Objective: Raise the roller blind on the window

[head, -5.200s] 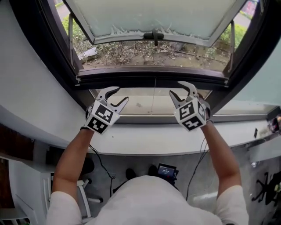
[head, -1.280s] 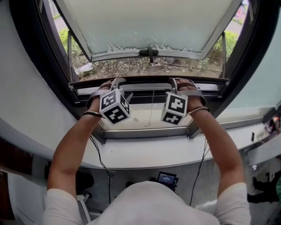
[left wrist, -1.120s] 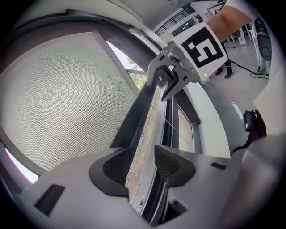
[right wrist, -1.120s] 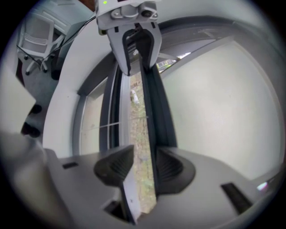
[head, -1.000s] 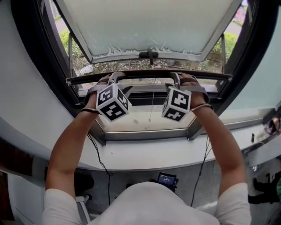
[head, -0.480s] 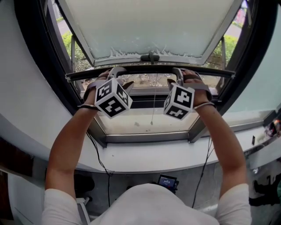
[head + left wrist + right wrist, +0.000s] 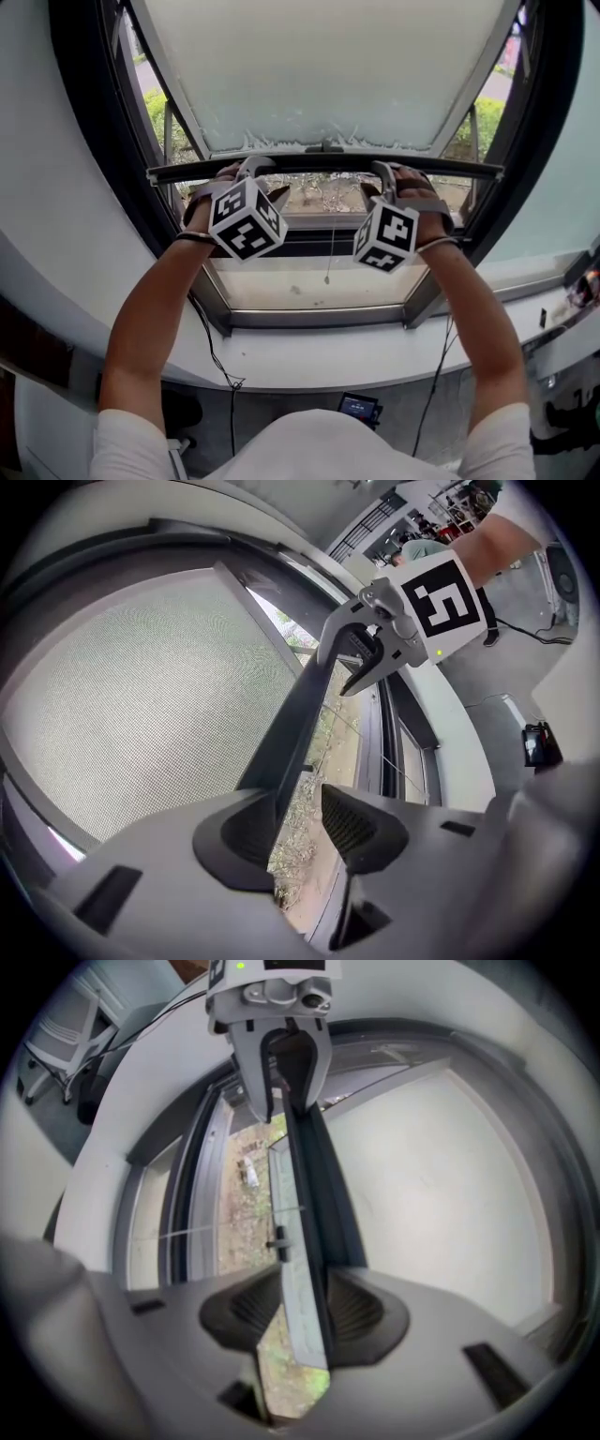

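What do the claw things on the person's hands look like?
The left gripper and right gripper each have two curved grey jaws with ribbed dark pads and a white cube of black square markers. The left gripper's jaws are closing around the blind's bar. The person wears a white short-sleeved shirt.

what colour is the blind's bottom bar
The bottom bar is black; the head view shows it best.
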`<move>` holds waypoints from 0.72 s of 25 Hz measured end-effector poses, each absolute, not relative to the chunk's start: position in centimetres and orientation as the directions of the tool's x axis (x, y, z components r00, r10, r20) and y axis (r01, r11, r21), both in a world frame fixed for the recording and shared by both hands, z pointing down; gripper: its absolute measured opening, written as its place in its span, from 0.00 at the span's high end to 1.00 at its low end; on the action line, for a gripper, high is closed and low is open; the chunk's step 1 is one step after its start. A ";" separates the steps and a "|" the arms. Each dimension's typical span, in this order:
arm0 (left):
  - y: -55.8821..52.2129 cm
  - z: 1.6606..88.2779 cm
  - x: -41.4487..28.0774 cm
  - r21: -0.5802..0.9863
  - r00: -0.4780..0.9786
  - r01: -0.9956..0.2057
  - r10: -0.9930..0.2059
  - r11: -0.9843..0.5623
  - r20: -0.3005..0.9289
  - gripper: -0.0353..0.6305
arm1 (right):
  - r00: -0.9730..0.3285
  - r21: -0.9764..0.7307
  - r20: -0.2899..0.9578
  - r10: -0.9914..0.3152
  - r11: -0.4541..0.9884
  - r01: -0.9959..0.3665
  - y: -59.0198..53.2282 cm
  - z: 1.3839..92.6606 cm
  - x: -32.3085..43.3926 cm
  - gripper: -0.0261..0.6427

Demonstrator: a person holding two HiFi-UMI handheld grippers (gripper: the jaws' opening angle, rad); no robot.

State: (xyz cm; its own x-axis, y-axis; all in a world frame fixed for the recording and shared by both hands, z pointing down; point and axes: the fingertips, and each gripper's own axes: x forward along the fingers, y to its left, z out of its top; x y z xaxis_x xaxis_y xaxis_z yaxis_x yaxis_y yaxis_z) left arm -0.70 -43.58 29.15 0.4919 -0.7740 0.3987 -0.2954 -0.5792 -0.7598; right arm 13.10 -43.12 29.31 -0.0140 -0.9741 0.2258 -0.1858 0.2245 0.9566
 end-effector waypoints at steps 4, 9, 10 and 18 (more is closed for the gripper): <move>-43.5 28.5 -0.8 -0.753 0.492 -0.293 -0.768 -0.589 0.410 0.70 | -0.019 0.961 0.201 -0.980 0.200 -0.192 -43.1 28.6 13.0 0.72; -43.6 28.0 -0.7 -0.756 0.490 -0.290 -0.769 -0.587 0.410 0.70 | -0.026 0.964 0.173 -0.984 0.175 -0.198 -43.2 28.1 13.1 0.72; -43.7 27.9 -0.7 -0.757 0.489 -0.287 -0.769 -0.587 0.412 0.70 | -0.027 0.964 0.170 -0.985 0.172 -0.200 -43.2 28.0 13.1 0.72; -43.6 26.6 -0.8 -0.760 0.487 -0.275 -0.767 -0.589 0.418 0.70 | -0.070 0.945 0.121 -0.990 0.136 -0.298 -42.6 26.3 12.6 0.72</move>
State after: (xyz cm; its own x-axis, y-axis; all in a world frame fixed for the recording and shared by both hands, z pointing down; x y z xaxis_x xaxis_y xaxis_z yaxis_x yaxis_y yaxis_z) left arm -0.85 -43.61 26.64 0.4875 -0.7667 0.4178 -0.2747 -0.5888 -0.7602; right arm 12.56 -42.59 26.31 -0.0699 -0.9902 0.1205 -0.2984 0.1360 0.9447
